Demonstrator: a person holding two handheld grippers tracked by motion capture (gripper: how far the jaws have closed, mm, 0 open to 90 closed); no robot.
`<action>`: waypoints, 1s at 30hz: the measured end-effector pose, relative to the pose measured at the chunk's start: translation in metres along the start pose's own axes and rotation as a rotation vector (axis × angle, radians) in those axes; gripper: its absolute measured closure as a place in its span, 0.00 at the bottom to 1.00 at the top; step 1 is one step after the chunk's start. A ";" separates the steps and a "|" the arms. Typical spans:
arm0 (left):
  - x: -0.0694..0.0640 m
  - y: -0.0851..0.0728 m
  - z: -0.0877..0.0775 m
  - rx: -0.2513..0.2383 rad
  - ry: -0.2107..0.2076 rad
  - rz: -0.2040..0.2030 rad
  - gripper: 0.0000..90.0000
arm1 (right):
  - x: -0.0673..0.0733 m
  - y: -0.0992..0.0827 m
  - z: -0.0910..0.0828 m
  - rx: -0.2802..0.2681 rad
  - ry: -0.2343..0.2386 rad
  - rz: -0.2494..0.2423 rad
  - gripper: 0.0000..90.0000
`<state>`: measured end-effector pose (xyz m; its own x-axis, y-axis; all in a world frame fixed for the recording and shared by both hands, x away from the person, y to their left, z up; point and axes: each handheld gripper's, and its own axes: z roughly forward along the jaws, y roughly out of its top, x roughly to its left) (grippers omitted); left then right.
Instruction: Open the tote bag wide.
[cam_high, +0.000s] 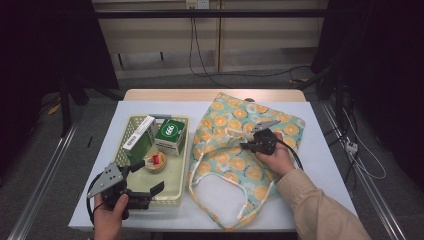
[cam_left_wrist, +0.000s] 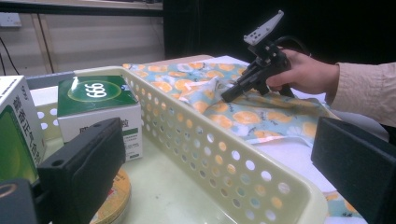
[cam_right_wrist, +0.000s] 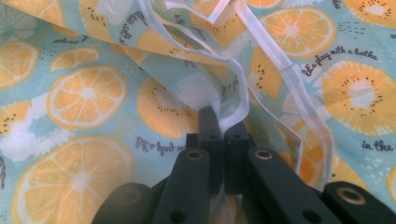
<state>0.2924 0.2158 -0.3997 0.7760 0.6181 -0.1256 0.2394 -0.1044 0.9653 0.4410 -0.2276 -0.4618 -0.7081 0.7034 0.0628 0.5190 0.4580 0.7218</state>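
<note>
A fabric bag (cam_high: 240, 155) printed with orange slices lies flat on the right of the white table. My right gripper (cam_high: 243, 146) rests on its middle, pointing left. In the right gripper view the jaws (cam_right_wrist: 223, 126) are shut on a fold of the bag's clear-trimmed rim (cam_right_wrist: 239, 95). At the front left, my left gripper (cam_high: 147, 177) stands open. Its two jaws straddle the near right wall of the pale yellow basket (cam_left_wrist: 210, 154), with nothing gripped between them. The right gripper (cam_left_wrist: 226, 97) also appears farther off in the left gripper view, pressed down on the bag (cam_left_wrist: 243, 116).
The basket (cam_high: 150, 118) holds a green box marked 666 (cam_high: 170, 134), a white and green box (cam_high: 137, 139) and a round tin (cam_high: 155, 162). The bag's looped handles (cam_high: 220, 200) lie toward the table's front edge. Bare white table shows right of the bag.
</note>
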 end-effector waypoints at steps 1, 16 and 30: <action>0.000 0.001 0.000 -0.001 0.001 -0.002 0.03 | 0.000 0.001 0.000 0.004 0.000 0.002 1.00; 0.002 0.010 0.005 -0.003 -0.014 -0.007 0.03 | -0.009 0.034 -0.029 -0.033 0.045 0.040 1.00; 0.007 0.022 0.012 0.012 -0.038 -0.006 0.03 | -0.012 0.054 -0.043 -0.056 0.037 0.040 1.00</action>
<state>0.3106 0.2083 -0.3824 0.7963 0.5884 -0.1403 0.2510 -0.1103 0.9617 0.4569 -0.2351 -0.3936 -0.7052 0.6993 0.1172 0.5202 0.3980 0.7556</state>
